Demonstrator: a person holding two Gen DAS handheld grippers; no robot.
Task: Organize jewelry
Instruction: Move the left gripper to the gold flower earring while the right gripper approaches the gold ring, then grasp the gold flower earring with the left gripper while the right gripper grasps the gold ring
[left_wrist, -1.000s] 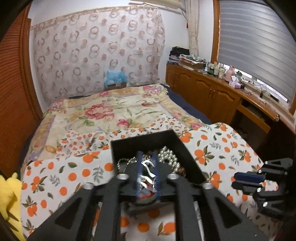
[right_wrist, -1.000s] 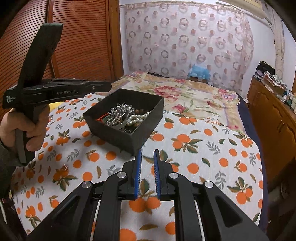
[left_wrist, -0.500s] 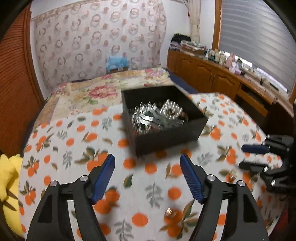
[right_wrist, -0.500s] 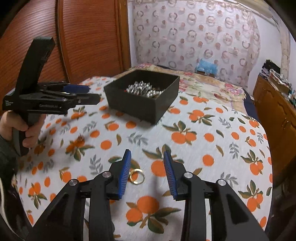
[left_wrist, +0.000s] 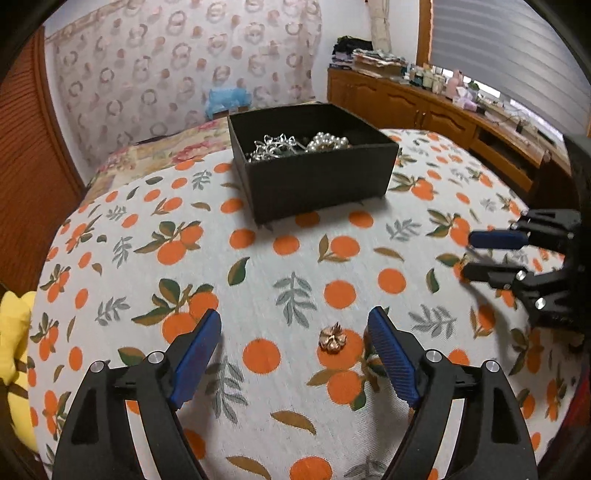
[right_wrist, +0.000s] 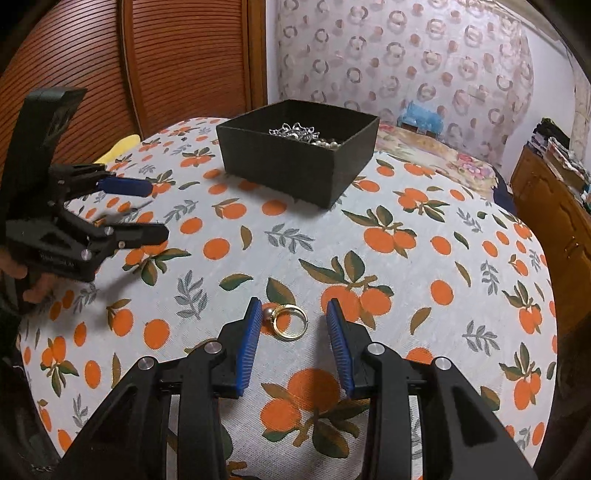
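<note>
The right gripper (right_wrist: 291, 315) is now lowering, jaws apart, around the pearl-topped gold ring (right_wrist: 288, 320). The ring is lying flat on the orange-print bedspread (right_wrist: 424, 258), pearl pointing left. The left gripper (left_wrist: 295, 325), jaws apart, is nearing the rose-gold flower earring (left_wrist: 333, 338).

A cloth printed with oranges and green leaves (left_wrist: 295, 266) covers the surface in the foreground. Behind it lies a bed under a floral quilt (left_wrist: 177, 155), and a blue soft toy (left_wrist: 229, 99) sits at the bed's far end against a pale curtain patterned with rings (left_wrist: 184, 66). Reddish-brown louvered doors (right_wrist: 166, 62) fill the wall on one side. On the other, a run of low wooden cabinets (left_wrist: 424, 107) carries stacked clothes and small bottles, though these are too small to identify surely. Above the cabinets a window with a grey blind (left_wrist: 509, 55) lets in daylight. Something yellow (left_wrist: 14, 332), perhaps a plush, shows at the edge.
</note>
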